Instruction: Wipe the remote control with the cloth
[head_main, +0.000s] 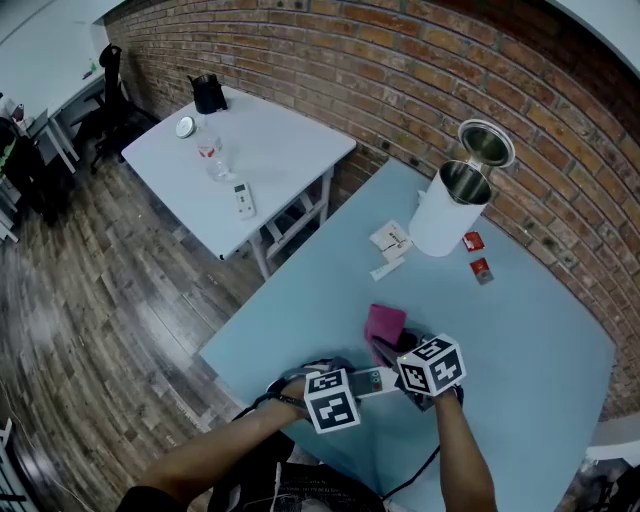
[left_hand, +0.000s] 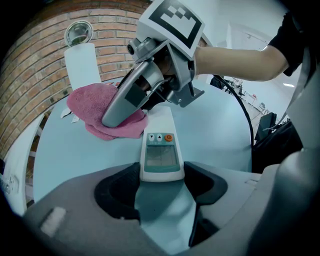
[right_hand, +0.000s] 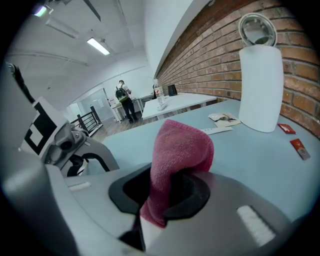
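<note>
A white remote control (left_hand: 160, 150) with a small screen and an orange button lies along the light blue table (left_hand: 215, 135). My left gripper (left_hand: 162, 172) is shut on its near end, one jaw on each side. In the head view the remote (head_main: 368, 381) shows between the two marker cubes, with the left gripper (head_main: 348, 390) at its left. My right gripper (right_hand: 167, 187) is shut on a pink cloth (right_hand: 177, 150) that stands up out of its jaws. From the left gripper view, the cloth (left_hand: 97, 107) rests on the table beside the remote's far end, under the right gripper (left_hand: 122, 107).
A white cylindrical bin (head_main: 443, 212) with its lid open stands near the brick wall, with paper cards (head_main: 391, 240) and two red packets (head_main: 473, 241) beside it. A second white table (head_main: 265, 150) at the back left carries another remote and small items. The blue table's edge (head_main: 215, 352) is close on my left.
</note>
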